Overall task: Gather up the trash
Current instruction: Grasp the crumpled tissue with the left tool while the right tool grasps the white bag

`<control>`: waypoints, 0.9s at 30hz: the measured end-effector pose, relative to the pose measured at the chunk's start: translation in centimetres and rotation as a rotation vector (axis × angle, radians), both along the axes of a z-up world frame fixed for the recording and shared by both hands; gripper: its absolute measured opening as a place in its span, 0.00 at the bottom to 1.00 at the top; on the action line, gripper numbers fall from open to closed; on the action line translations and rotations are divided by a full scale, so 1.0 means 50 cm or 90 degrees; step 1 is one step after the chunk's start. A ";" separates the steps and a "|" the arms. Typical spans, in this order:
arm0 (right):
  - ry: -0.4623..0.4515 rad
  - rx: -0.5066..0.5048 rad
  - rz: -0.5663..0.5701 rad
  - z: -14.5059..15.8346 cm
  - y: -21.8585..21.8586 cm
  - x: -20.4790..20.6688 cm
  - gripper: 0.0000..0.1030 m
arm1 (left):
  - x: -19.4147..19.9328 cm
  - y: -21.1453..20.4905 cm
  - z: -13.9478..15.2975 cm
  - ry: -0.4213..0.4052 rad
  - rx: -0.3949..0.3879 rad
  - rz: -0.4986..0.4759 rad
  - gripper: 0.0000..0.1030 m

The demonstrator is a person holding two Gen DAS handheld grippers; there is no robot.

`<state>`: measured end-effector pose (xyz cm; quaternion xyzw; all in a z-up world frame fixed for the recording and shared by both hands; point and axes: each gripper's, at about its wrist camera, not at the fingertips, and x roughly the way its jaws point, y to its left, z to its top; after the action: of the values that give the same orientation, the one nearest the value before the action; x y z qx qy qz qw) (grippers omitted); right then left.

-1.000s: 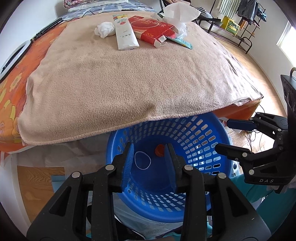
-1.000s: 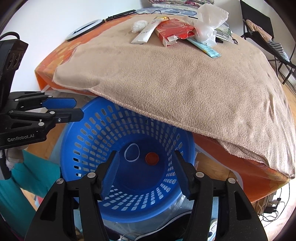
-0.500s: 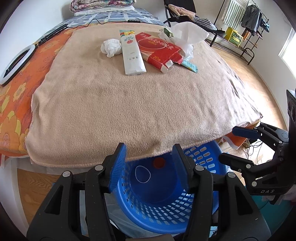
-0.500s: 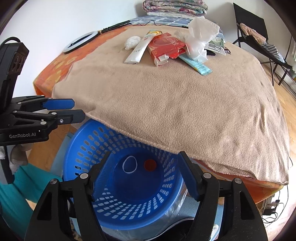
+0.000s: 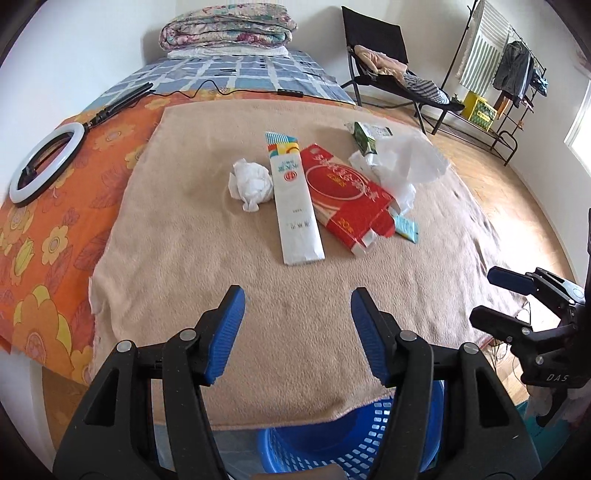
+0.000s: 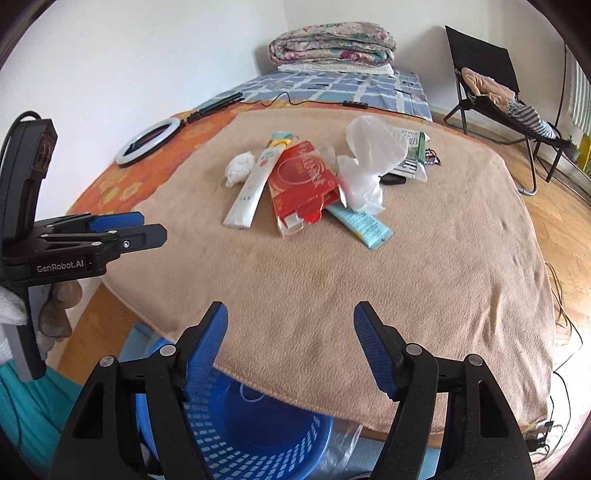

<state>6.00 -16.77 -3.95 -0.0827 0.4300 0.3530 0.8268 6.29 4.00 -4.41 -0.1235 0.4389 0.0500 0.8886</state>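
Observation:
Trash lies in a pile on the tan blanket (image 5: 258, 295): a crumpled white tissue (image 5: 250, 182), a long white packet (image 5: 295, 199), a red carton (image 5: 347, 195), a clear plastic bag (image 5: 406, 162), a teal wrapper (image 6: 360, 223) and a green carton (image 5: 364, 138). A blue basket (image 5: 351, 443) stands below the bed's near edge, partly hidden by the blanket; it also shows in the right wrist view (image 6: 251, 432). My left gripper (image 5: 297, 332) is open and empty above the blanket's near part. My right gripper (image 6: 290, 347) is open and empty beside it.
A white ring light (image 5: 44, 162) lies on the orange sheet at the left. Folded quilts (image 5: 229, 31) are stacked at the bed's far end. A black chair (image 5: 388, 70) and a clothes rack (image 5: 509, 74) stand on the wooden floor at the right.
Both grippers have risen from over the basket and tilted up toward the bed top. The left jaws have opened wider. The basket has dropped to the bottom of both views.

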 end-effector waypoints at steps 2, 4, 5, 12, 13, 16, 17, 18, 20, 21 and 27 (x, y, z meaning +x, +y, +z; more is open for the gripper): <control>-0.006 0.007 -0.014 0.012 -0.001 0.029 0.68 | 0.019 0.017 0.003 -0.003 -0.001 0.007 0.60; -0.011 0.013 -0.025 0.018 -0.001 0.058 0.68 | 0.036 0.030 0.002 -0.004 -0.002 0.013 0.60; -0.012 0.016 -0.030 0.021 -0.001 0.073 0.68 | 0.044 0.036 0.000 -0.004 -0.002 0.017 0.60; 0.002 0.038 -0.065 0.018 0.008 0.167 0.68 | 0.100 0.068 -0.019 0.003 -0.029 0.037 0.60; 0.007 0.041 -0.069 0.015 0.009 0.178 0.68 | 0.109 0.072 -0.021 0.004 -0.030 0.038 0.60; 0.011 0.040 -0.074 0.010 0.023 0.208 0.68 | 0.133 0.087 -0.028 0.002 -0.034 0.050 0.60; 0.007 0.036 -0.077 0.009 0.029 0.217 0.68 | 0.139 0.092 -0.031 0.001 -0.040 0.054 0.60; 0.005 0.033 -0.082 0.008 0.033 0.228 0.68 | 0.147 0.098 -0.034 0.000 -0.047 0.059 0.60; 0.010 0.036 -0.093 0.004 0.038 0.249 0.68 | 0.163 0.109 -0.041 0.001 -0.058 0.066 0.60; 0.017 0.041 -0.099 0.000 0.038 0.259 0.68 | 0.171 0.113 -0.046 0.003 -0.063 0.067 0.60; 0.061 0.057 -0.117 -0.032 0.051 0.306 0.68 | 0.211 0.141 -0.071 0.008 -0.080 0.080 0.60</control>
<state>21.31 -14.22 -5.56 0.0112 0.4582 0.2983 0.8372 16.84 11.03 -7.98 -0.2065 0.4378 0.0789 0.8715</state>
